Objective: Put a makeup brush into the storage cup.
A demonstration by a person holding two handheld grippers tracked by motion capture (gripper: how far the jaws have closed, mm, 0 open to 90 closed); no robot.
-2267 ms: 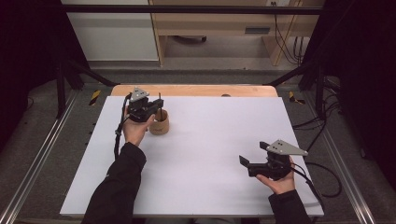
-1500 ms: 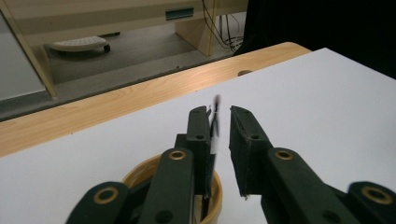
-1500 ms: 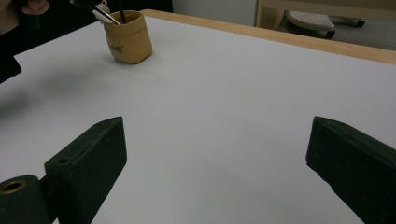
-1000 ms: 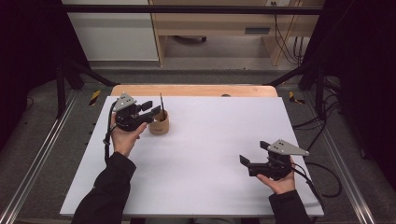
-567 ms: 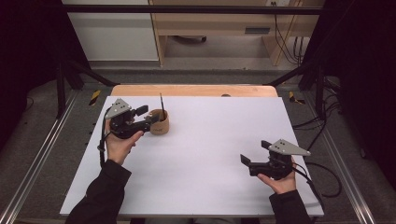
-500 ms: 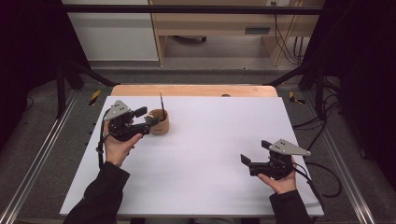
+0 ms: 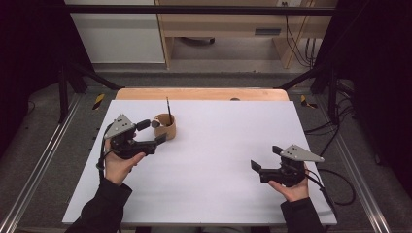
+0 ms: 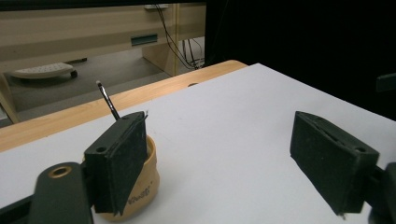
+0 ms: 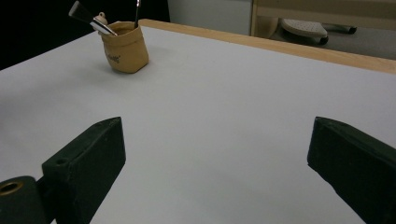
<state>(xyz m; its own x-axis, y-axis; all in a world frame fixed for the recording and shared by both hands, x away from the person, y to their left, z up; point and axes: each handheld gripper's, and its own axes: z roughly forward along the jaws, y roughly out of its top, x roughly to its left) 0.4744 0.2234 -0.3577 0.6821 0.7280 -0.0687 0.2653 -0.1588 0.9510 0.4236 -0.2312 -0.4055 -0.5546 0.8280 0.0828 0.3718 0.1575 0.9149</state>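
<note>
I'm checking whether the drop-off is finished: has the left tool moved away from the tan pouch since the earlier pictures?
Yes. The left tool has drawn back toward the person, off the tan pouch; its jaws have just been opening, empty.

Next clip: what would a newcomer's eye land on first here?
The small tan holder standing alone at the far left of the white table, with a thin brush sticking up from it. The left gripper sits right beside it, jaws wide with nothing between them; the right gripper, also open, rests near the table's right edge.

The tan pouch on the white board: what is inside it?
From the tan pouch rise a thin dark stick and a flat brush with a metal ferrule. Their lower ends are hidden by its wall.
</note>
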